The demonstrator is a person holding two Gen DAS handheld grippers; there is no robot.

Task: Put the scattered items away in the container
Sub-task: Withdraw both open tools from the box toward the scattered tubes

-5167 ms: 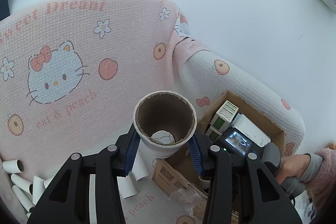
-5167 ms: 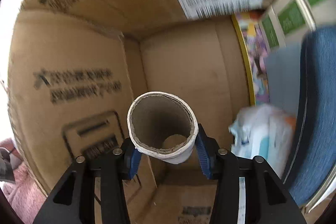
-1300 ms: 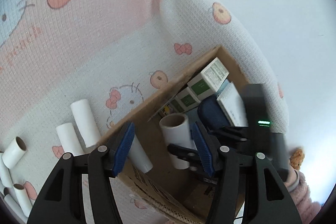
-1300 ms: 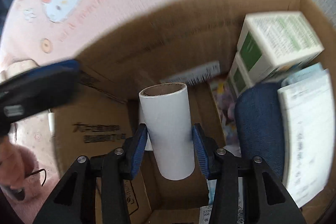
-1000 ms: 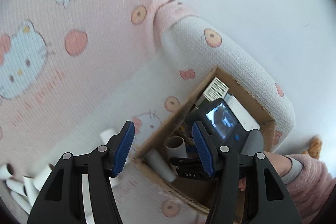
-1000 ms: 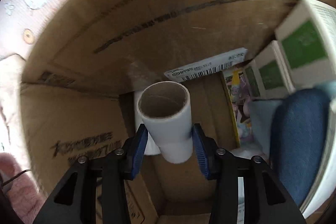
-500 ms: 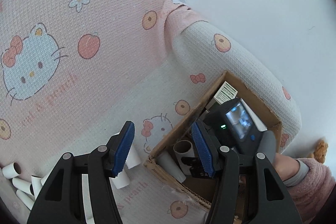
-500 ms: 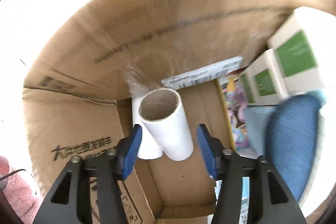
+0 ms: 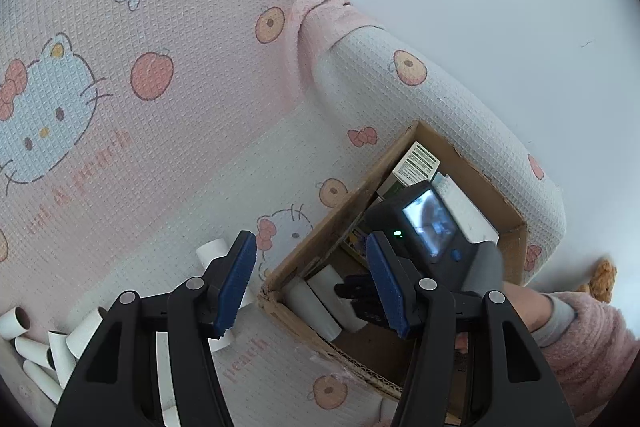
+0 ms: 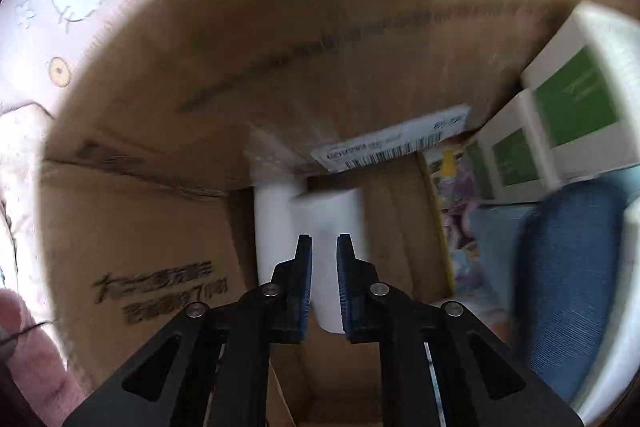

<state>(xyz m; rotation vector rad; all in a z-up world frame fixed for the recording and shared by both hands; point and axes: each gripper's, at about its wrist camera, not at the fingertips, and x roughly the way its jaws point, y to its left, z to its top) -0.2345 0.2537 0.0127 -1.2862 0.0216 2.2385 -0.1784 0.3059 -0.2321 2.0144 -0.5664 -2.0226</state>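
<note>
The cardboard box (image 9: 472,163) sits on the pink Hello Kitty sofa. Two white paper tubes (image 9: 320,303) lie side by side in its near corner; in the right wrist view they (image 10: 336,223) lie on the box floor just beyond my fingertips. My right gripper (image 10: 324,247) is inside the box (image 10: 132,239), nearly shut and empty; it shows in the left wrist view (image 9: 362,297) too. My left gripper (image 9: 310,283) is open and empty above the box's left edge. Several more white tubes (image 9: 44,347) lie scattered on the sofa at lower left.
Green-and-white cartons (image 10: 560,119), a blue padded item (image 10: 568,279) and a colourful booklet (image 10: 456,211) fill the box's right side. The sofa armrest (image 9: 432,95) rises behind the box. A pink-sleeved arm (image 9: 576,339) holds the right gripper.
The right gripper has let go of its tube, which now lies beside the first one in the box, and its jaws have closed nearly together. The left gripper stays open, little moved.
</note>
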